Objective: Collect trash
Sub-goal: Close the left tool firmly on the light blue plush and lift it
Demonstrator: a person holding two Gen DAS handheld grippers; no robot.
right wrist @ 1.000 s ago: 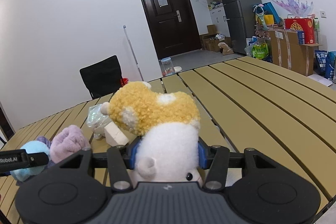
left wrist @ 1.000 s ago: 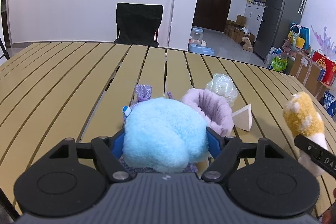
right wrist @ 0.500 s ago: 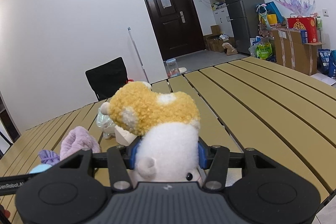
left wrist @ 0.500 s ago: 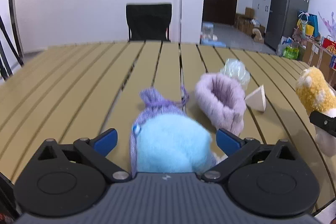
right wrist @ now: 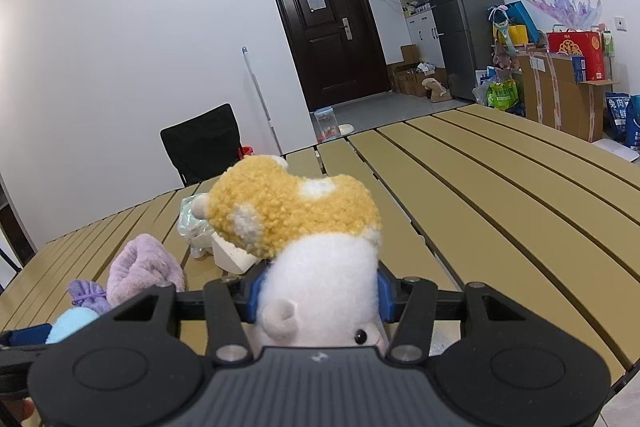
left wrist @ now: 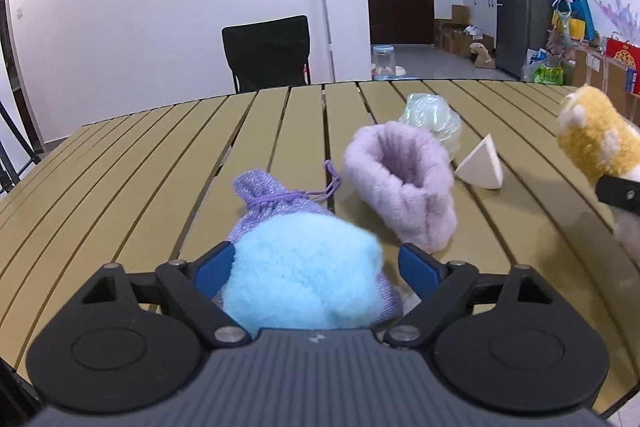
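Observation:
My left gripper (left wrist: pixel 316 269) has its blue pads on either side of a fluffy light-blue plush (left wrist: pixel 304 279); the left pad touches it and a small gap shows at the right pad. A lilac drawstring pouch (left wrist: pixel 272 197) lies under and beyond the plush. A crumpled clear plastic wrapper (left wrist: pixel 434 119) and a white foam wedge (left wrist: pixel 482 173) lie further right on the table. My right gripper (right wrist: pixel 318 293) is shut on a yellow-and-white plush toy (right wrist: pixel 304 223), which also shows at the right edge of the left wrist view (left wrist: pixel 596 143).
A fuzzy purple slipper (left wrist: pixel 404 183) lies between pouch and wedge. The slatted wooden table (left wrist: pixel 160 163) reaches back toward a black chair (left wrist: pixel 268 51). A fridge (right wrist: pixel 460 11), boxes and bags stand at the right of the room.
My left gripper opened wide off the blue plush, then narrowed around it again, and the view drew back and swung left. My right gripper kept its hold on the yellow-and-white plush.

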